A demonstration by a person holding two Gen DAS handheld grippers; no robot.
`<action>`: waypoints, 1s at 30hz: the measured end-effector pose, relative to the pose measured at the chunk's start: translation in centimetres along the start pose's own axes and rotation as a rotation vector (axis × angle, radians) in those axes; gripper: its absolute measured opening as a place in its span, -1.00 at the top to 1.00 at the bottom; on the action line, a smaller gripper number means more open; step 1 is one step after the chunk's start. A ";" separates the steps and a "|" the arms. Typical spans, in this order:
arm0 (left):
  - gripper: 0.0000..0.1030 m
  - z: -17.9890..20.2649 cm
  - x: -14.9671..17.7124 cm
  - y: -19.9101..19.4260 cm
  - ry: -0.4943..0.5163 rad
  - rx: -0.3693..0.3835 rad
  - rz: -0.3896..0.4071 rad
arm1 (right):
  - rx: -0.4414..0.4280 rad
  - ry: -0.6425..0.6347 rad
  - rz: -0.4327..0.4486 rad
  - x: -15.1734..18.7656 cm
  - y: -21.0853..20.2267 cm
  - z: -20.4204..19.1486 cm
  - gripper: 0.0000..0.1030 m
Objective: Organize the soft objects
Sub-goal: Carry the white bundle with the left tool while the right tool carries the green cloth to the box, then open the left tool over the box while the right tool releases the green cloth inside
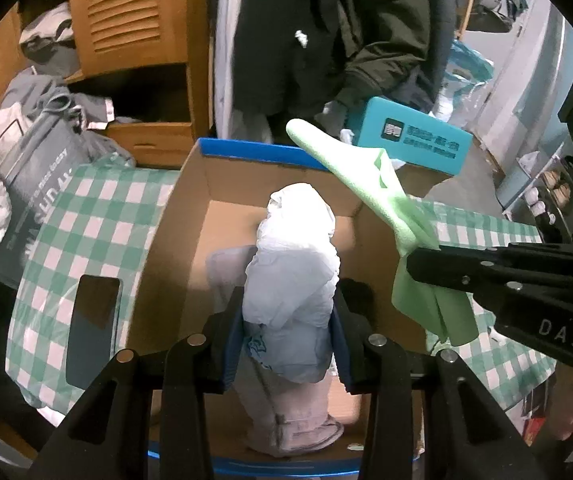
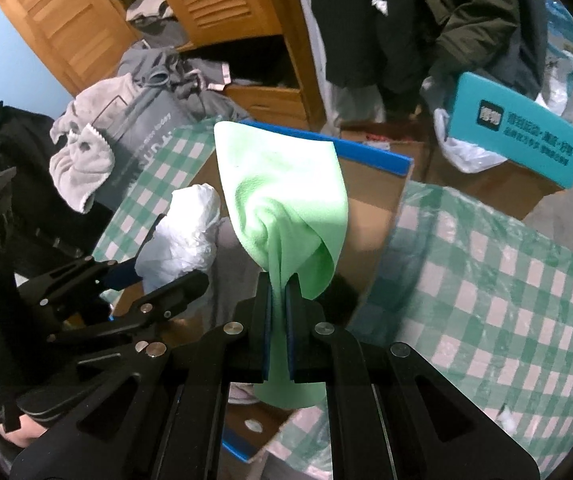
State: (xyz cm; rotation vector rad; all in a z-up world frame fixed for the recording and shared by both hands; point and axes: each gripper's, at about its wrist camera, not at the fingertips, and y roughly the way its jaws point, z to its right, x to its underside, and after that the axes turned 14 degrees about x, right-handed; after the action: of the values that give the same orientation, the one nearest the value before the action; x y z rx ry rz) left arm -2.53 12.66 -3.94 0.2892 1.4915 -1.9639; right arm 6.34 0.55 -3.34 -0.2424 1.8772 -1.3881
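My left gripper (image 1: 288,312) is shut on a crumpled white plastic bag (image 1: 292,264) and holds it over an open cardboard box (image 1: 174,224) with a blue rim. A pinkish-grey cloth (image 1: 286,412) lies in the box under it. My right gripper (image 2: 279,292) is shut on a light green cloth (image 2: 282,192) and holds it up over the box's right side (image 2: 370,200). The right gripper (image 1: 414,264) and the green cloth (image 1: 370,184) also show at the right of the left wrist view. The left gripper (image 2: 174,252) with the white bag (image 2: 186,228) shows at the left of the right wrist view.
The box stands on a green-and-white checked cover (image 2: 486,280). A dark phone (image 1: 92,328) lies on the cover left of the box. Grey clothes and a grey bag (image 1: 34,184) are piled at the left. A teal box (image 1: 414,140) and wooden cabinets (image 1: 134,12) stand behind.
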 end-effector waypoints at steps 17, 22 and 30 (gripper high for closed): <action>0.02 -2.3 0.3 0.4 -0.067 -0.034 -0.020 | -0.016 -0.018 -0.058 -0.6 2.6 -1.5 0.81; -0.09 -2.2 0.4 0.5 -0.074 -0.037 -0.031 | -0.016 -0.004 -0.056 -0.2 2.6 -1.2 0.44; -0.27 -1.6 0.3 0.0 -0.063 -0.035 -0.016 | 0.020 0.003 -0.014 -0.1 0.7 -0.3 0.18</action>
State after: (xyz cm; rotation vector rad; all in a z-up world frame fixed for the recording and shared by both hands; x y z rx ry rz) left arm -3.09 13.98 -4.68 0.1992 1.4906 -1.9390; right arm 6.38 1.10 -3.87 -0.2442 1.8662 -1.4163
